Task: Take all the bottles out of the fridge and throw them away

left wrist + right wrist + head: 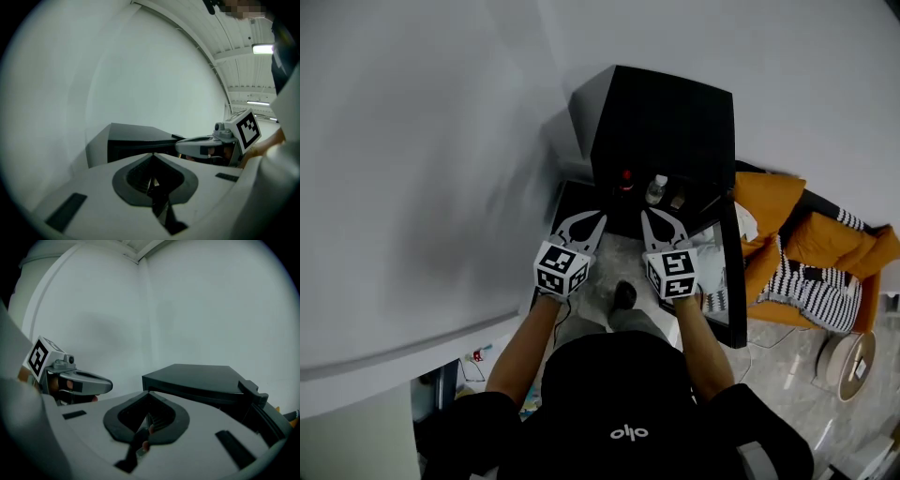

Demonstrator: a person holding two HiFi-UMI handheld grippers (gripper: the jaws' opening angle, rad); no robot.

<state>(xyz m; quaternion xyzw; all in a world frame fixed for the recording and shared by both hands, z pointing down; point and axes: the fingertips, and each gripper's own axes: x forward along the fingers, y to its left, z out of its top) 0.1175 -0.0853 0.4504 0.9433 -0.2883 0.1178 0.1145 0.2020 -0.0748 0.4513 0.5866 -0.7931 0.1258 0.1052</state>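
Note:
A black mini fridge [661, 122] stands open against the white wall, its glass door [727, 281] swung out to the right. On its shelf I see a red-capped bottle [625, 178], a clear bottle [656, 189] and a brownish one [677, 199]. Both grippers hover side by side just in front of the opening, short of the bottles. My left gripper [587, 223] [152, 157] is shut and holds nothing. My right gripper [654, 217] [149, 393] is shut and also holds nothing. The fridge's top [136, 138] [197, 378] shows beyond each pair of jaws.
An orange seat [778, 234] with a striped cloth [811, 286] lies right of the door. A round stool-like object [853, 361] stands at the far right. White wall fills the left. The person's shoe [623, 295] is on the floor below the grippers.

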